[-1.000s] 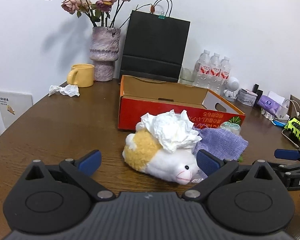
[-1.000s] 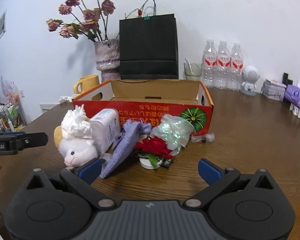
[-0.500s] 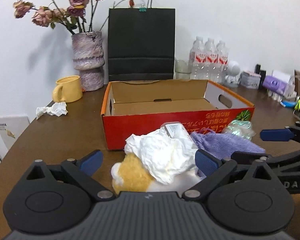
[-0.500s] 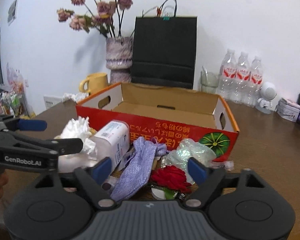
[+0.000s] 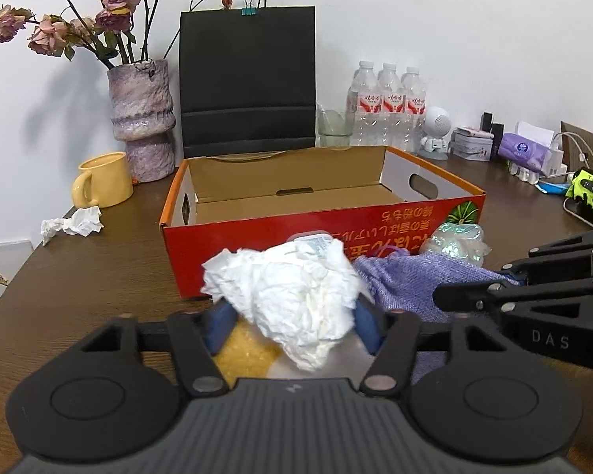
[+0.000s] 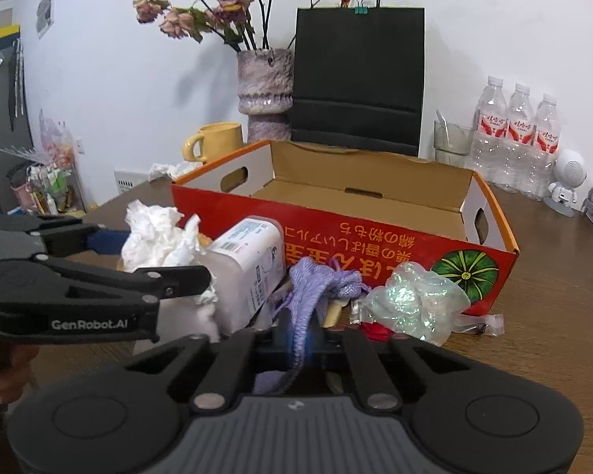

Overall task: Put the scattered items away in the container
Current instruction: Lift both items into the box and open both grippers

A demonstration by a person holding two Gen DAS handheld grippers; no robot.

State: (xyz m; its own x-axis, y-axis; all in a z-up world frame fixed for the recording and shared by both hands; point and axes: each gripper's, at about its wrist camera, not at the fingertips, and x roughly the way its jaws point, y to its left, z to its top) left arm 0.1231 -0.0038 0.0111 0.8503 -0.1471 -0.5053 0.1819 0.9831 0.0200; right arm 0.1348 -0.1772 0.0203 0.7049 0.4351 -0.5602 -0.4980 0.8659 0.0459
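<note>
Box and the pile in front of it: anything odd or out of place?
The box sits with its print upside down and is empty inside. One crumpled tissue lies apart from the pile, near the yellow mug. Nothing looks spilled or damaged.

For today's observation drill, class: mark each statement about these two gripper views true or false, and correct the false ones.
1. The red cardboard box holds no items yet. True.
2. The right gripper is shut on the purple knit pouch. True.
3. The left gripper hangs open over bare table. False: its jaws have just been closing around the plush toy topped by crumpled tissue.
4. The yellow mug stands inside the box. False: it stands outside, beside the vase.
</note>
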